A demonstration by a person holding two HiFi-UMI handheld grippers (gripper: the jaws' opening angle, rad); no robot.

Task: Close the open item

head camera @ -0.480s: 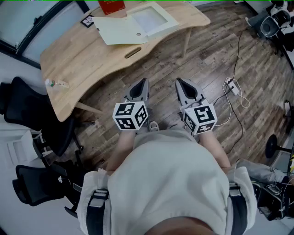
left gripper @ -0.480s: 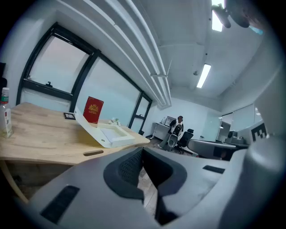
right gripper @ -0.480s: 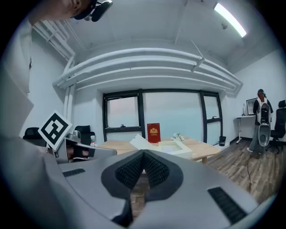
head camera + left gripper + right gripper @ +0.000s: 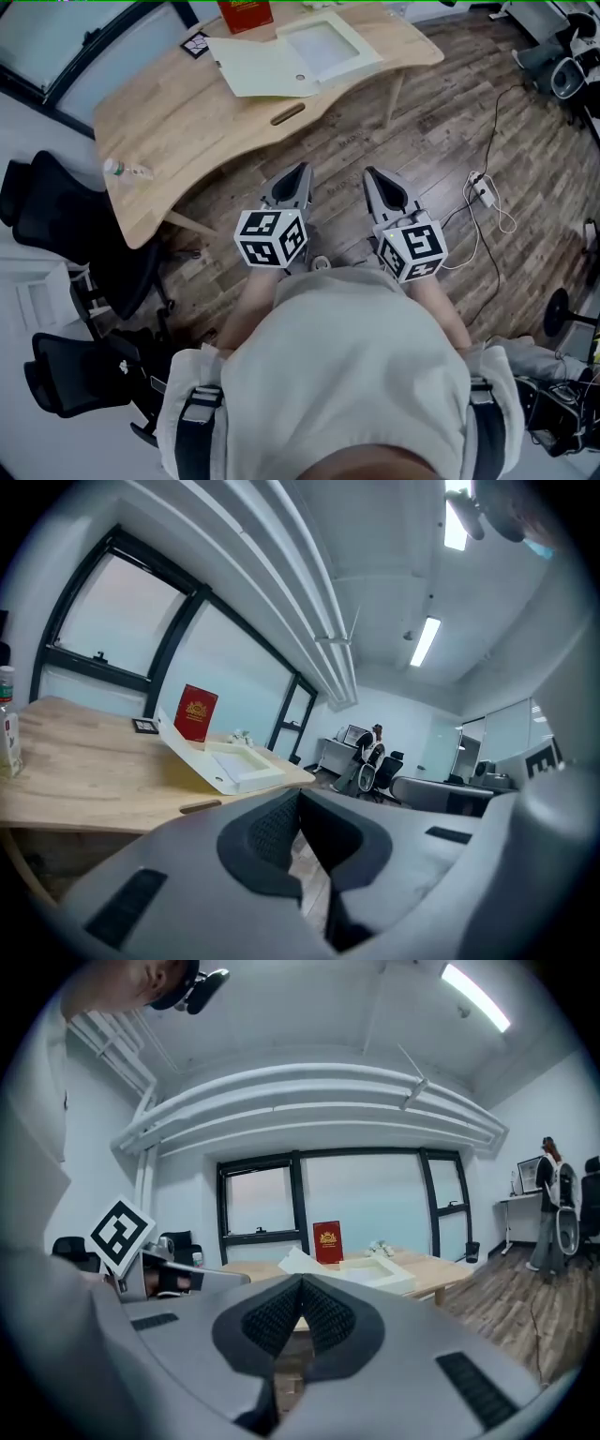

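**A:** so what are the grippers up to here?

**B:** not much lol. The grey left gripper [image 4: 300, 172] has its jaws pressed together on nothing, and it's the same for the grey right gripper [image 4: 371, 174]. They sit side by side over the dark wood-plank floor [image 4: 441, 122].

**A:** and the open thing?

**B:** the flat cream cardboard box [image 4: 262, 67] is at 12 o'clock from them, well apart, on the pale curved wooden table [image 4: 178, 122], with its lid flapped wide open. There's a red upright pack [image 4: 246, 11] just beyond it, and a small clear plastic bottle [image 4: 127, 171] at 9 o'clock.
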